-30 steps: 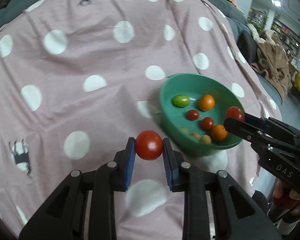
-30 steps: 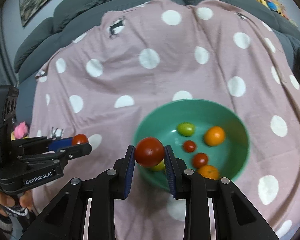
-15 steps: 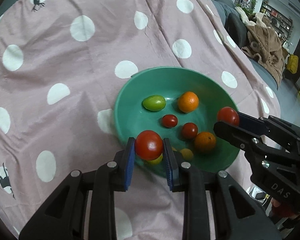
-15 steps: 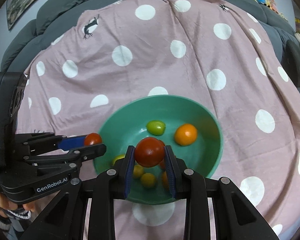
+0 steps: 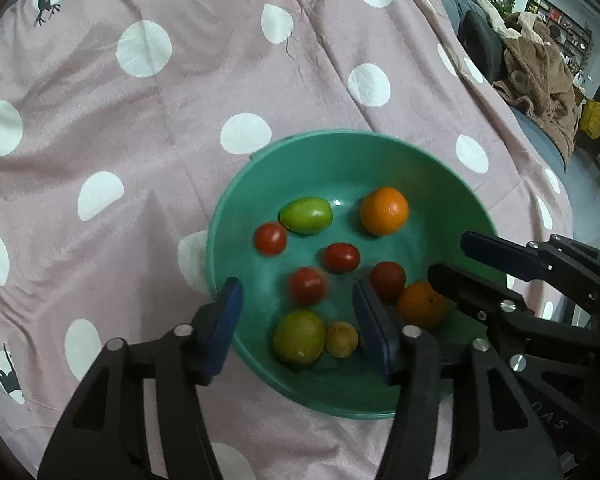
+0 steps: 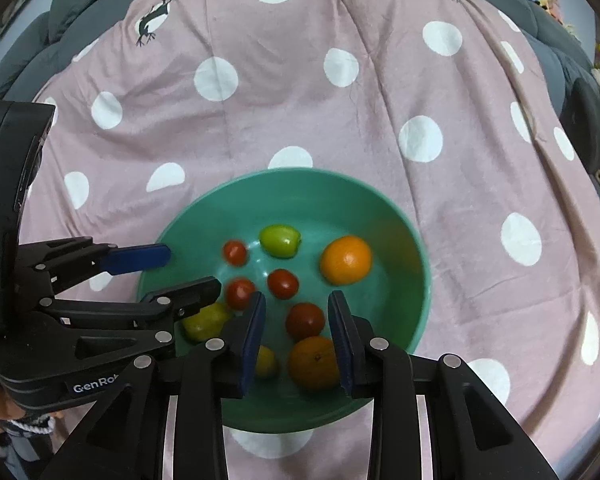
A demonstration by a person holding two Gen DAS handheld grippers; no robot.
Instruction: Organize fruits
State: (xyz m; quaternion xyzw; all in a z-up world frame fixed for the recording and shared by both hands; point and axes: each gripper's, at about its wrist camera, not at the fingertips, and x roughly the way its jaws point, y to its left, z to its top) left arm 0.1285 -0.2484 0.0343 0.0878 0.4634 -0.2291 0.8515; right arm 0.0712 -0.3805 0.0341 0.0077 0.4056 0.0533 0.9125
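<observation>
White lettering reading "GenRo", cut off by a finger in front of it, is printed on the black body of the left gripper [image 6: 188,270] in the right wrist view. On the right gripper [image 5: 466,260], faint letters are seen upside down, too unclear to be read.

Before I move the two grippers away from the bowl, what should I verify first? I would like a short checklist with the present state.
1. Left gripper empty: ok, jaws opening, nothing pressed between them.
2. Right gripper empty: ok, its pads stand clear of the red tomato below.
3. Blurred tomato at rest in the green bowl: cannot tell.
4. No fruit on the spotted cloth: ok, as far as shown.
5. Grippers apart from each other: ok.
</observation>
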